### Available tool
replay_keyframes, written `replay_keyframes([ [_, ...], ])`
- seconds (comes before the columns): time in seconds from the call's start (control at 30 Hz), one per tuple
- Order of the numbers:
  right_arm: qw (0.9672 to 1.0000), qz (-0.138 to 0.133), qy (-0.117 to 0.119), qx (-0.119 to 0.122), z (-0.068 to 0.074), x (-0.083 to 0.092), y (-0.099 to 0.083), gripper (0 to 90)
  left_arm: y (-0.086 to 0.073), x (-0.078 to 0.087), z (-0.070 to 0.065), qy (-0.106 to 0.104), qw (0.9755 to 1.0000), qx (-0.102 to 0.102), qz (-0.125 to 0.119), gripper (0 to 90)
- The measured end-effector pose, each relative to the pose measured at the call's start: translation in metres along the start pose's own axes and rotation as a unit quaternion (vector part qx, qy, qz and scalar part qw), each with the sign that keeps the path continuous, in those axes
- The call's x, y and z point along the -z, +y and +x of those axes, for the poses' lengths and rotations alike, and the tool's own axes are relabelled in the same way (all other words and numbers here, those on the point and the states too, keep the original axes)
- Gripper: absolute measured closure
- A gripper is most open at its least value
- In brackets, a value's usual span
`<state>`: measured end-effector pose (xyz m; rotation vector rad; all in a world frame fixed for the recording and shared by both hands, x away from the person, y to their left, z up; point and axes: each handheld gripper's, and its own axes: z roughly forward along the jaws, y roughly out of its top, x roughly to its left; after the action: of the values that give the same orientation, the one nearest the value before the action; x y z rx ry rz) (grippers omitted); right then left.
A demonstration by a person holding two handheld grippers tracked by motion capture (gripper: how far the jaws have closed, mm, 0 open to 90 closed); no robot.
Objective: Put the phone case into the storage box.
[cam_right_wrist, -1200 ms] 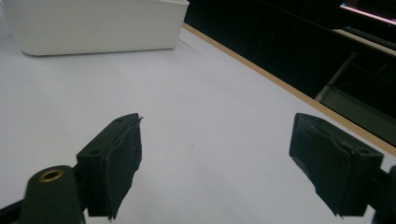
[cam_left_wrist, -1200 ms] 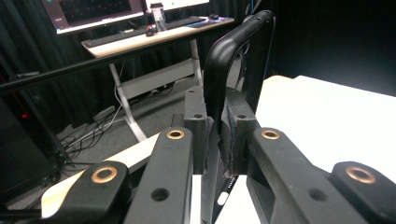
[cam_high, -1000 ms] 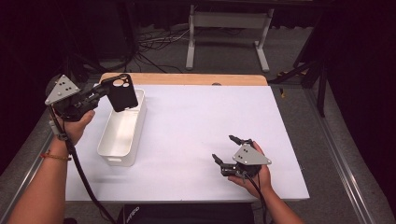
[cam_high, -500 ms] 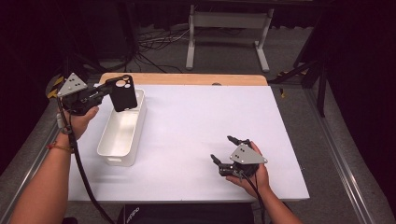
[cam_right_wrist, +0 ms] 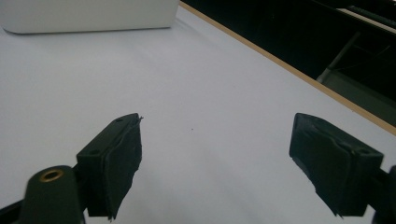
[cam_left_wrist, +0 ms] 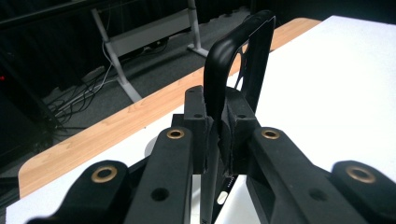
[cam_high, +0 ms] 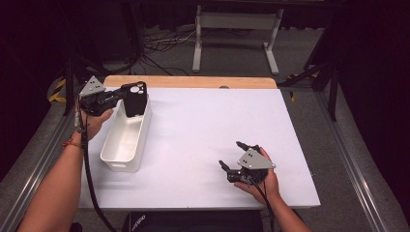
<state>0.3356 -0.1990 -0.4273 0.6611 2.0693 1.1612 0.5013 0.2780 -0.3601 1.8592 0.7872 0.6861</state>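
White table (cam_high: 203, 130), seen from above, with a white bin (cam_high: 126, 140) standing along its left side, long axis running from the near edge toward the far wooden edge. The left gripper (cam_high: 116, 99) reaches in from the bin's outer side, its jaws clamped on one edge of a black phone case (cam_high: 134, 99). The case hangs upright, long axis roughly vertical, camera cut-out uppermost, lower end just above or within the bin's far end; whether it touches the bin's wall or floor cannot be told. In the left gripper view the pads (cam_left_wrist: 238, 135) pinch the case (cam_left_wrist: 233, 56) by its thin rim, so that the case extends straight out beyond the fingertips. The coming move likely turns on this relation: the bin's cavity lies directly beneath the case, so a short descent and release should suffice. The right gripper (cam_high: 231, 162) rests near the table's front right, well apart from bin and case, jaws standing wide with nothing between them, as the right gripper view (cam_right_wrist: 215, 163) confirms.
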Motion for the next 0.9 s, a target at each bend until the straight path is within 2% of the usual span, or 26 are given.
replay_keyframes([
  [0.33, 1.0, 0.007, 0.0, -0.001, 0.0, 0.001, -0.002, 18.1, -0.012, -0.02, 0.009, 0.003, 0.9999, 0.011, 0.01, 82.6],
  [0.5, 1.0, 0.009, -0.002, -0.003, 0.0, 0.002, -0.003, 18.2, -0.017, -0.024, 0.015, 0.0, 0.9997, 0.026, 0.001, 82.6],
  [0.6, 0.9999, 0.011, 0.0, 0.0, 0.001, 0.001, -0.003, 18.2, -0.018, -0.025, 0.017, 0.014, 0.9996, 0.024, 0.004, 82.4],
  [0.7, 0.9999, 0.011, 0.002, 0.002, 0.002, 0.0, -0.003, 18.2, -0.018, -0.026, 0.017, 0.036, 0.9991, 0.019, 0.008, 81.6],
  [0.9, 0.9999, 0.013, 0.004, 0.003, 0.002, -0.001, -0.005, 18.5, -0.018, -0.031, 0.017, 0.061, 0.998, 0.016, 0.006, 80.5],
])
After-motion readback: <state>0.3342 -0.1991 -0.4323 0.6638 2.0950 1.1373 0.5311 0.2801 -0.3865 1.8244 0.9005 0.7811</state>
